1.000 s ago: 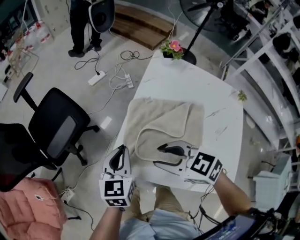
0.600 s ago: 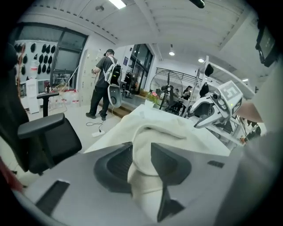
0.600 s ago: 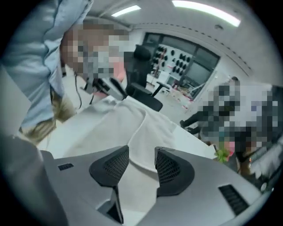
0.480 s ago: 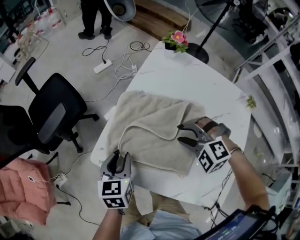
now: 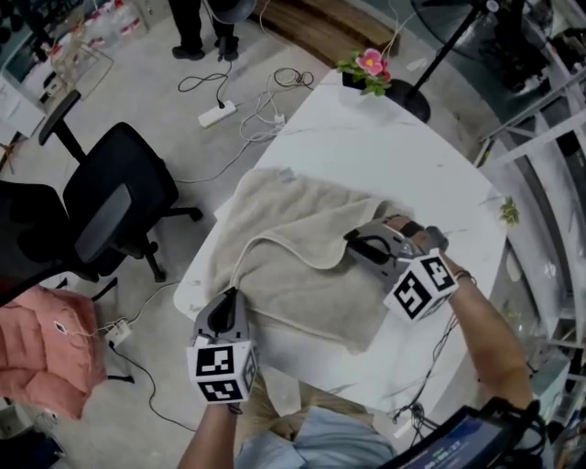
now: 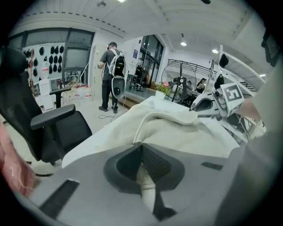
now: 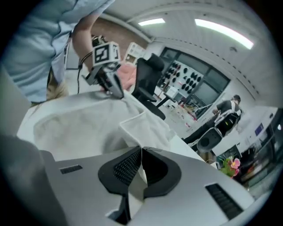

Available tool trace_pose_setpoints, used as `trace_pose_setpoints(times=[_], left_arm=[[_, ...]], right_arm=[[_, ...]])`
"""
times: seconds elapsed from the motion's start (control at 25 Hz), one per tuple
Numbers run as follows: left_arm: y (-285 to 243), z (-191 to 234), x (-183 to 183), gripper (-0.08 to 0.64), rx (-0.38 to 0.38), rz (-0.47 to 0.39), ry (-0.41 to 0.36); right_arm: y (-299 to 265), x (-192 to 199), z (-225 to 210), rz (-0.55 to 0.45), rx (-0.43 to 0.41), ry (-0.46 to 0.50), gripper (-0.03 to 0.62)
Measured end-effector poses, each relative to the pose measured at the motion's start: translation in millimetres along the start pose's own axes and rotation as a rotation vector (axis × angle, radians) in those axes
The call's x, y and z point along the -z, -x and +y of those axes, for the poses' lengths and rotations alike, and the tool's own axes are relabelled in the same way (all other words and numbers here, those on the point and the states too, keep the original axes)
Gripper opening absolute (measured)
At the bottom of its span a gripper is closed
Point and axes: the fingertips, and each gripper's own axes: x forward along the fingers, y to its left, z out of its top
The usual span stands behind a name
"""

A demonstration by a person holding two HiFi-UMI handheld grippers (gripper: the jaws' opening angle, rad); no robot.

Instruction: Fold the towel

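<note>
A beige towel point(image 5: 293, 266) lies partly folded on the white table point(image 5: 366, 156), one flap doubled over its middle. My left gripper point(image 5: 226, 307) is at the towel's near-left corner. Its jaws have just closed and are shut on the cloth, seen pinched in the left gripper view point(image 6: 141, 148). My right gripper point(image 5: 352, 245) is at the folded flap's right edge. Its jaws have also just closed on a fold of towel point(image 7: 132, 128) and now stand shut point(image 7: 141, 152). Each gripper sees the other across the towel: the right gripper point(image 6: 201, 106), the left gripper point(image 7: 116, 90).
A potted pink flower point(image 5: 366, 69) stands at the table's far corner. A black office chair point(image 5: 114, 211) is left of the table, with a power strip and cables point(image 5: 220, 114) on the floor. A pink cushion point(image 5: 46, 353) lies near left. A person point(image 5: 206, 23) stands far off.
My right gripper moved from the towel's near edge up to the flap's right side, rolled over and shut on the cloth. My left gripper sank to the near-left corner and shut on it.
</note>
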Motion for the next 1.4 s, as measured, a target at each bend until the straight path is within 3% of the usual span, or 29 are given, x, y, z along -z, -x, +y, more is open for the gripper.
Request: trace_pose_setpoints(times=[0.32, 0.48, 0.6, 0.76, 0.84, 1.0, 1.12, 1.16, 1.4], left_arm=[[22, 9, -17, 0.008, 0.002, -0.054, 0.029], [26, 8, -18, 0.009, 0.024, -0.074, 0.06], [16, 1, -13, 0.018, 0.047, -0.06, 0.085], [5, 0, 2, 0.158, 0.046, 0.02, 0.124], [0, 2, 6, 0.188, 0.038, 0.048, 0.13], [-10, 4, 5, 0.171, 0.006, 0.078, 0.105], [-12, 7, 4, 0.053, -0.023, 0.11, 0.083], [-11, 7, 3, 0.049, -0.029, 0.109, 0.08], [10, -1, -13, 0.044, -0.057, 0.024, 0.077]], right_arm=[[9, -38, -81, -0.197, 0.104, -0.296, 0.021], [3, -50, -125, -0.238, 0.149, -0.388, 0.021], [-8, -51, -137, -0.228, 0.143, -0.396, 0.021], [-13, -54, -137, -0.228, 0.123, -0.381, 0.021], [-11, -54, -134, -0.234, 0.113, -0.372, 0.021], [-6, -48, -130, -0.242, 0.102, -0.385, 0.021], [-2, -45, -130, -0.245, 0.104, -0.399, 0.021], [-1, -44, -131, -0.244, 0.107, -0.399, 0.021], [8, -37, -141, -0.249, 0.159, -0.434, 0.021]])
